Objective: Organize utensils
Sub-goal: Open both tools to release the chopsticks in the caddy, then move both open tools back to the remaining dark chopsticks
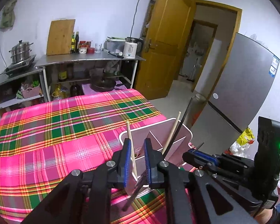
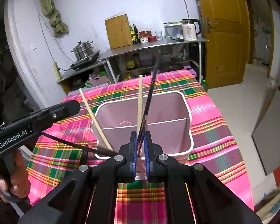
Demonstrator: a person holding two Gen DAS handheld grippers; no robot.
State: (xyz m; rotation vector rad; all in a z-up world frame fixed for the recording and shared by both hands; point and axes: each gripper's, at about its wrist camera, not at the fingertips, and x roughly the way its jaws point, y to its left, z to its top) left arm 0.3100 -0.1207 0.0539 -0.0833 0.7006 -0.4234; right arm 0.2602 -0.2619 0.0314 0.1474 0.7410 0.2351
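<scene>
- On the table with the pink plaid cloth point(image 2: 211, 112) stands a pale pink utensil holder point(image 2: 169, 100). A thin wall splits it into two parts.
- From the right wrist camera you can read "GenRobot.AI" in white on the side of the left gripper point(image 2: 72, 106). A hand point(image 2: 15, 179) holds its grip. The left camera does not show these.
- Only the left camera shows the grey fridge point(image 1: 242, 85) with a blue sticker, too small to read.
- The left gripper point(image 1: 137, 160) has its blue pads a little apart. One light wooden chopstick point(image 1: 130, 145) stands between them, leaning on the left pad, not squeezed.
- The right gripper point(image 2: 140, 149) has its pads close together. A black chopstick point(image 2: 151, 89) and another light one point(image 2: 140, 100) poke up between them. I cannot tell if the pads press them.
- All the chopsticks have their low ends in the holder's near part.
</scene>
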